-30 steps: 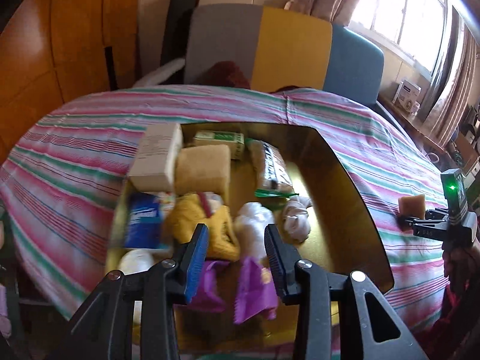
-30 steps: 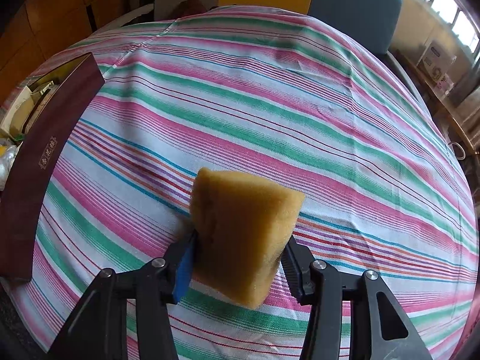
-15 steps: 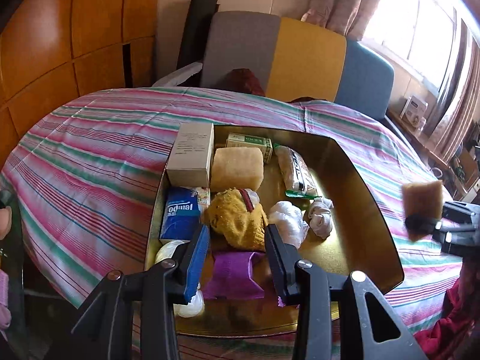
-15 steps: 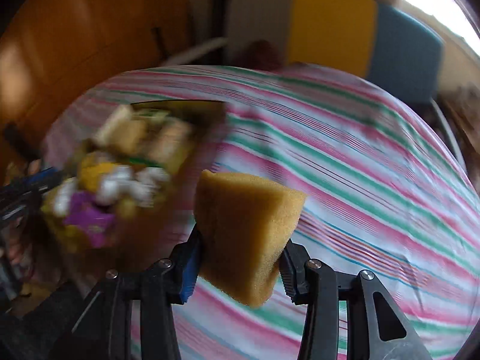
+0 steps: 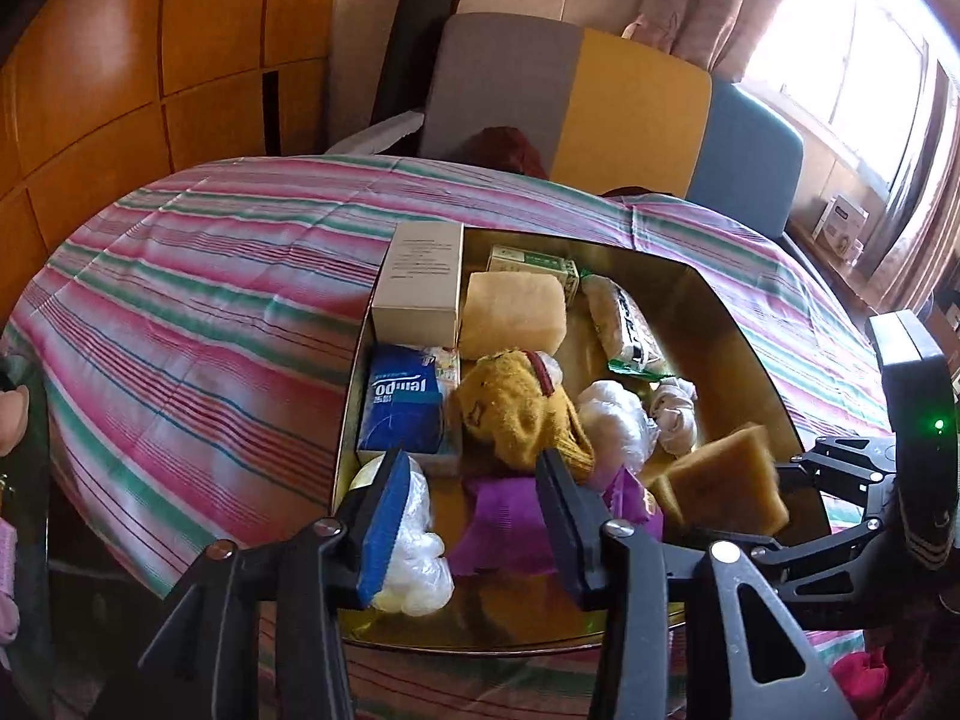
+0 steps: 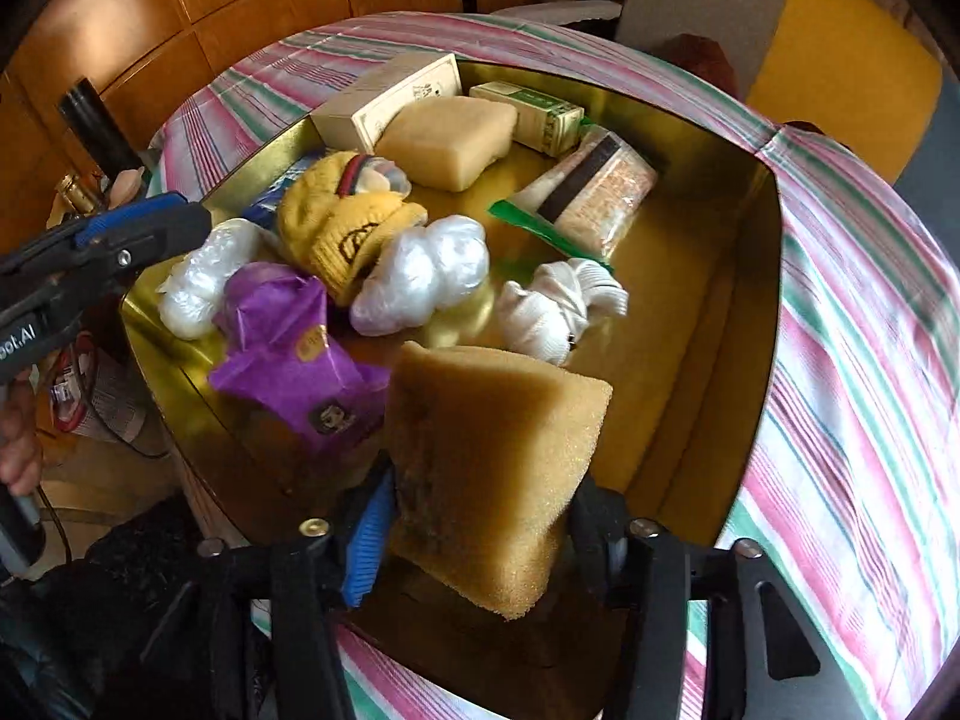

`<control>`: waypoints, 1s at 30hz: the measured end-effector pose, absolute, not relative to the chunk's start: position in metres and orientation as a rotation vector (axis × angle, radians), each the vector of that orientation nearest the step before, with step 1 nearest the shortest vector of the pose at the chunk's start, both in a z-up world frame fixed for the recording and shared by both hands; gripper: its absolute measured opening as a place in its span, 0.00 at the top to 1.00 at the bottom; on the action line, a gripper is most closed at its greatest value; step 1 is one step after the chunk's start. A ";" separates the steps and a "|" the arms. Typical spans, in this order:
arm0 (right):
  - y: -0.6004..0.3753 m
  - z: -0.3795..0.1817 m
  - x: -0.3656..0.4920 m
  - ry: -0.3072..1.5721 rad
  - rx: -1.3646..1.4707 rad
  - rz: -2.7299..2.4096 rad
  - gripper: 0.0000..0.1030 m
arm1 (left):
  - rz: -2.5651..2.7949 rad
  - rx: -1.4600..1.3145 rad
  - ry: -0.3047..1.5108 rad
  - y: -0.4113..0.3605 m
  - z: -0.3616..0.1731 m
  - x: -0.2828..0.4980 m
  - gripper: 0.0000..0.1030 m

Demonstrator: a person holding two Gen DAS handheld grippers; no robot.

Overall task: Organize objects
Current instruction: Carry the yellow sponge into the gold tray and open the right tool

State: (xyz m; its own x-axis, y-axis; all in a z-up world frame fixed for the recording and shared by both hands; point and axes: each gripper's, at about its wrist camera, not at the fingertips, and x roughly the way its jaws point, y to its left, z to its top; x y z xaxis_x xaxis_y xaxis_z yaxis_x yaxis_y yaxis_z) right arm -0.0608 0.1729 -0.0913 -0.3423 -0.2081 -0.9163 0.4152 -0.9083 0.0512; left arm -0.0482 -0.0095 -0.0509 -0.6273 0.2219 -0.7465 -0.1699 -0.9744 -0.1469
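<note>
Right gripper [image 6: 480, 516]: jaws opening. The yellow-brown foam sponge block [image 6: 498, 468] sits between them, tilted. The blue pad on one side still looks to be touching it, but contact at the other pad cannot be confirmed. The block is positioned over the near open corner of the gold-lined shallow box [image 6: 762, 276], which is judged to be the drop spot because the floor there is bare.

Left gripper [image 5: 474, 516]: jaws opening, nothing held. It is held low over the near edge of the box, with the crumpled purple wrapper [image 5: 510, 516] seen through the gap and not gripped. It is probably staged for the next pick or for a nudge.

Box contents are packed to one side:
- tall beige carton [image 5: 420, 276] against the far left wall
- a second pale sponge [image 5: 516, 312] just beside it
- blue tissue pack [image 5: 402, 402]
- yellow knit hat [image 6: 348, 228]
- white plastic bags
- rolled white sock [image 6: 558, 306]

The right half of the box is kept free, hence the sponge going there.

Risk: the block is tilted and may tumble onto the purple wrapper on release.
</note>
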 end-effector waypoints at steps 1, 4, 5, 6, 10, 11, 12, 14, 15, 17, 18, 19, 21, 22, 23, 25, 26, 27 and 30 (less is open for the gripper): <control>0.172 -0.091 -0.061 0.265 1.517 -2.285 0.41 | 2.655 -1.227 -0.092 -0.010 -0.051 -0.048 0.55; 0.172 -0.091 -0.060 0.262 1.516 -2.298 0.27 | 2.678 -1.218 -0.078 -0.010 -0.049 -0.047 0.50; 0.174 -0.090 -0.059 0.250 1.517 -2.303 0.23 | 2.683 -1.213 -0.080 -0.011 -0.048 -0.047 0.50; 0.176 -0.089 -0.058 0.234 1.511 -2.306 0.23 | 2.687 -1.210 -0.080 -0.011 -0.047 -0.046 0.50; 0.176 -0.088 -0.056 0.219 1.502 -2.320 0.23 | 2.718 -1.193 -0.053 -0.009 -0.043 -0.043 0.49; 0.177 -0.088 -0.054 0.218 1.497 -2.324 0.23 | 2.732 -1.185 -0.042 -0.009 -0.041 -0.041 0.48; 0.178 -0.087 -0.052 0.218 1.493 -2.333 0.23 | 2.744 -1.178 -0.034 -0.008 -0.039 -0.040 0.48; 0.180 -0.084 -0.047 0.214 1.482 -2.364 0.23 | 2.770 -1.162 -0.016 -0.008 -0.035 -0.038 0.46; 0.181 -0.080 -0.041 0.205 1.468 -2.391 0.23 | 2.782 -1.155 -0.013 -0.007 -0.033 -0.037 0.45; 0.186 -0.073 -0.038 0.176 1.433 -2.447 0.21 | 2.801 -1.138 -0.010 -0.007 -0.029 -0.034 0.42; 0.184 -0.071 -0.041 0.163 1.416 -2.479 0.18 | 2.809 -1.128 -0.008 -0.007 -0.027 -0.032 0.41; 0.186 -0.067 -0.039 0.146 1.397 -2.514 0.17 | 2.820 -1.115 -0.004 -0.007 -0.024 -0.030 0.40; 0.187 -0.060 -0.035 0.109 1.355 -2.589 0.17 | 2.849 -1.100 0.009 -0.006 -0.020 -0.027 0.39; 0.188 -0.057 -0.033 0.096 1.336 -2.626 0.16 | 2.857 -1.097 0.015 -0.005 -0.018 -0.025 0.39; 0.188 -0.054 -0.030 0.086 1.315 -2.669 0.16 | 2.866 -1.086 0.022 -0.005 -0.016 -0.023 0.39; 0.187 -0.049 -0.026 0.072 1.277 -2.735 0.16 | 2.890 -1.075 0.048 -0.002 -0.013 -0.019 0.37; 0.186 -0.046 -0.026 0.065 1.258 -2.764 0.16 | 2.906 -1.066 0.068 0.000 -0.012 -0.017 0.35; 0.186 -0.043 -0.025 0.056 1.237 -2.796 0.16 | 2.920 -1.059 0.081 0.001 -0.011 -0.015 0.35; 0.187 -0.035 -0.018 0.012 1.182 -2.878 0.16 | 2.918 -1.047 0.078 0.002 -0.007 -0.008 0.35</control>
